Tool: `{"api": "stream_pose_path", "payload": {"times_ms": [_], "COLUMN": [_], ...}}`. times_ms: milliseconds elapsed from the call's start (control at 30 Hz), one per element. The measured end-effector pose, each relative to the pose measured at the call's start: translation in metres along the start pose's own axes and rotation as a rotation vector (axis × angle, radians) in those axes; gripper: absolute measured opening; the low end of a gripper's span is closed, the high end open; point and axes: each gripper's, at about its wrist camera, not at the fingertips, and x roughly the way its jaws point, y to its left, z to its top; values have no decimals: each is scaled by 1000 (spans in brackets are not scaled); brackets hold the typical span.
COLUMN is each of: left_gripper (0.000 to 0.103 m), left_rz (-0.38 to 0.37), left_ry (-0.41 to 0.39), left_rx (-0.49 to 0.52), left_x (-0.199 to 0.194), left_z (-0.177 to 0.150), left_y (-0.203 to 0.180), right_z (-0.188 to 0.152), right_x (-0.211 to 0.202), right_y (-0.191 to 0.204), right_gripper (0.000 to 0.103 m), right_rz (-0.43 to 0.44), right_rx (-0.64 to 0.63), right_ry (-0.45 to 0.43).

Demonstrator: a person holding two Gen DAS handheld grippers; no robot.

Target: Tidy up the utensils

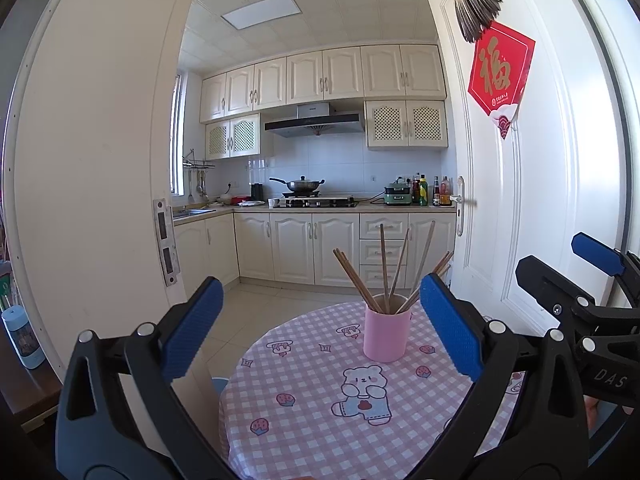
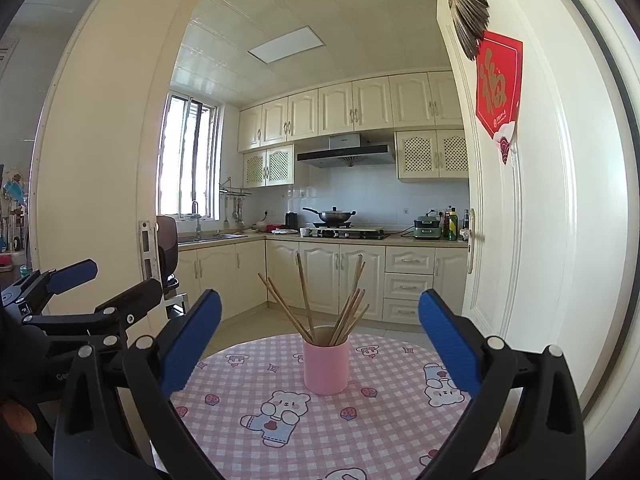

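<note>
A pink cup point(image 1: 386, 334) stands upright on a round table with a pink checked cloth point(image 1: 320, 412). Several wooden chopsticks point(image 1: 384, 272) stand in it, fanned out. My left gripper point(image 1: 320, 320) is open and empty, held above the near side of the table, short of the cup. The right gripper shows at the right edge of the left wrist view point(image 1: 560, 276), open. In the right wrist view the cup point(image 2: 326, 366) and chopsticks point(image 2: 340, 308) sit ahead between the open fingers of my right gripper point(image 2: 320, 332). The left gripper point(image 2: 116, 284) shows at the left there, open.
The table point(image 2: 320, 432) stands in a doorway to a kitchen. An open white door point(image 1: 520, 200) with a red paper sign is close on the right. The door frame point(image 1: 100, 200) is close on the left. Cabinets and a stove point(image 1: 316, 200) lie far behind.
</note>
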Motion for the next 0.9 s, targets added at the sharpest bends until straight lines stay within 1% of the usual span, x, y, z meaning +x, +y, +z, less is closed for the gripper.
{"api": "stream_pose_path", "payload": {"times_ms": [900], "left_gripper": [97], "left_rz": [5], "left_ry": [-9], "left_rx": [-2], "left_x": [-3], "left_z": [2], "left_y": [-1], "right_z": [-1], "right_x": [-3], "right_y": [3], "right_gripper": [95], "right_rz": [-6], "right_rx": [-1], "right_ry": [-2]}}
